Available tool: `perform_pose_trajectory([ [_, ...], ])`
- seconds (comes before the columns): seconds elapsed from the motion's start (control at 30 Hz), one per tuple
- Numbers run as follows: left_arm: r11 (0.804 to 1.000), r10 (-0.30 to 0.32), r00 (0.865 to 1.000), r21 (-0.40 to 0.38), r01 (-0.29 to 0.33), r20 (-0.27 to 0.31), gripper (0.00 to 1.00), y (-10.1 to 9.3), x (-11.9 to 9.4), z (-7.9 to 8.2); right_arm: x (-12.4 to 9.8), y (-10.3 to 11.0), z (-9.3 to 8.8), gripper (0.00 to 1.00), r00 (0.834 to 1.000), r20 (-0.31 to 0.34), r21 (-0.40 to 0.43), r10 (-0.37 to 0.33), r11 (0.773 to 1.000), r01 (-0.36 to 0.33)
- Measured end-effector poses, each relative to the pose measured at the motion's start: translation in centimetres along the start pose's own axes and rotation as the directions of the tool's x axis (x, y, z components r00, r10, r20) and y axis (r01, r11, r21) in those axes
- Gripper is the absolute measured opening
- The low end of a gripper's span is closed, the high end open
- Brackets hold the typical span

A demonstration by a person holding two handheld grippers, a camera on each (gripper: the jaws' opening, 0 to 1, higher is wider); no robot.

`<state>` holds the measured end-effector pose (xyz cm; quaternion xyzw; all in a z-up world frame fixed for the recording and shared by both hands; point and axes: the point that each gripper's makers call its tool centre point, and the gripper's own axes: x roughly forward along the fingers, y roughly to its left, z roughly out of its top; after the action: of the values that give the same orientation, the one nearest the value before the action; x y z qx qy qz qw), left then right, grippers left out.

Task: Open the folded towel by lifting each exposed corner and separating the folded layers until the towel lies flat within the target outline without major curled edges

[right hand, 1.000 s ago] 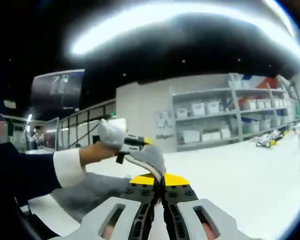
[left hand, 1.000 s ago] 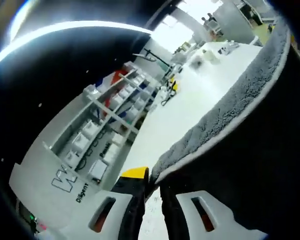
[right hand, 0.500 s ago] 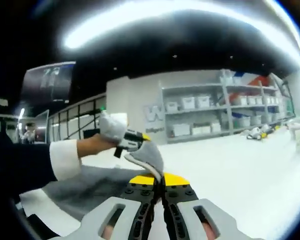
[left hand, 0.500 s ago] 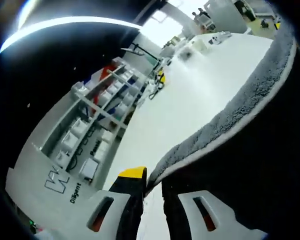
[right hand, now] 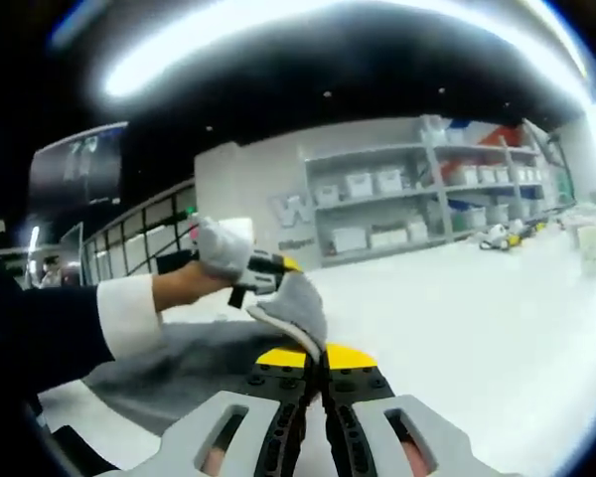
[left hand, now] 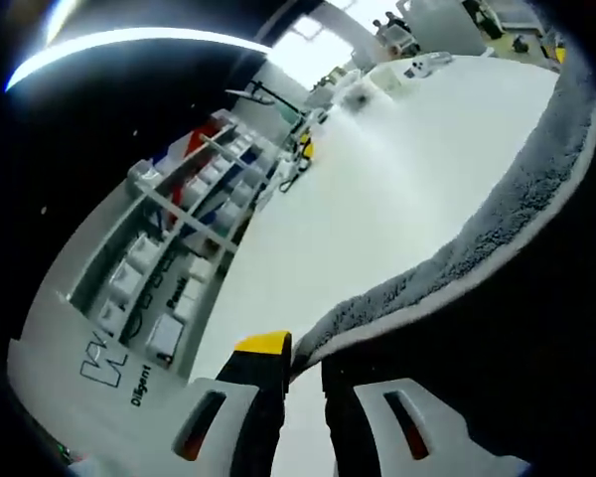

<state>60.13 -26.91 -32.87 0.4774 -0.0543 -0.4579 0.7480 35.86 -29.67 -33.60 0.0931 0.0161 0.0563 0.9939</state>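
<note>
**Me:** On my left, the left hand-held gripper (left hand: 300, 370) has its jaws pressed together on the hem of the grey towel (left hand: 497, 234). The edge runs up and away from the jaws, and the cloth hangs above the white worktop (left hand: 377, 189). In the right gripper view I can also see that gripper out ahead of me, with my hand (right hand: 222, 260) around it and a corner of the towel pinched in it.

**Partner:** And the right one?

**Me:** The right hand-held gripper (right hand: 323, 370) is clamped shut too, with a fold of towel rising from between the jaws. The rest of the cloth droops between the two grippers down to the worktop.

**Partner:** What worries you?

**Me:** Mostly the grips. Each looks like a thin bite near the hem, so if I pull my hands apart too fast, I think one corner could slip out and the towel would flop back folded. I also can't tell whether I hold one layer or two; if two, spreading won't separate them.

**Partner:** Anything about landing it?

**Me:** I can't see the target outline from here, so I'd judge there's a risk of laying it down skewed or with a curled edge.
</note>
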Motion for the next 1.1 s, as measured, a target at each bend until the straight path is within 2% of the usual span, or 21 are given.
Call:
perform_pose_trajectory([
  [0.1, 1.000, -0.001, 1.000, 0.002, 0.001, -0.008, 0.12, -0.4, 0.3, -0.3, 0.2, -0.2, -0.4, 0.00, 1.000, -0.018, 0.005, -0.001, 1.000, 0.002],
  [0.27, 1.000, 0.008, 0.999, -0.014, -0.008, -0.032, 0.20, 0.1, 1.5, -0.7, 0.2, -1.1, -0.8, 0.00, 0.999, -0.030, -0.005, -0.023, 1.000, 0.023],
  [0.43, 1.000, 0.002, 0.999, -0.020, -0.003, -0.032, 0.22, -0.8, 1.8, -0.5, 0.6, -1.8, -2.0, 0.00, 0.997, -0.071, -0.017, -0.032, 0.999, 0.031],
  [0.57, 0.998, 0.003, 0.999, -0.066, -0.006, -0.041, 0.24, -1.3, 1.8, -0.7, 0.8, -2.4, -2.7, 0.01, 0.994, -0.100, -0.015, -0.037, 0.999, 0.036],
  [0.73, 0.990, 0.003, 0.999, -0.142, -0.009, -0.048, 0.25, -1.3, 2.1, -0.8, 0.6, -3.4, -2.8, 0.06, 0.993, -0.098, -0.014, -0.061, 0.998, 0.060],
  [0.8, 0.990, -0.003, 0.998, -0.139, -0.006, -0.065, 0.25, -1.3, 2.4, -1.0, 0.4, -4.2, -2.8, 0.09, 0.992, -0.100, -0.002, -0.079, 0.997, 0.079],
  [1.1, 0.990, -0.033, 0.995, -0.138, 0.020, -0.096, 0.25, -2.1, 2.4, -2.4, 0.0, -6.6, -3.2, 0.09, 0.987, -0.110, 0.012, -0.119, 0.993, 0.121],
])
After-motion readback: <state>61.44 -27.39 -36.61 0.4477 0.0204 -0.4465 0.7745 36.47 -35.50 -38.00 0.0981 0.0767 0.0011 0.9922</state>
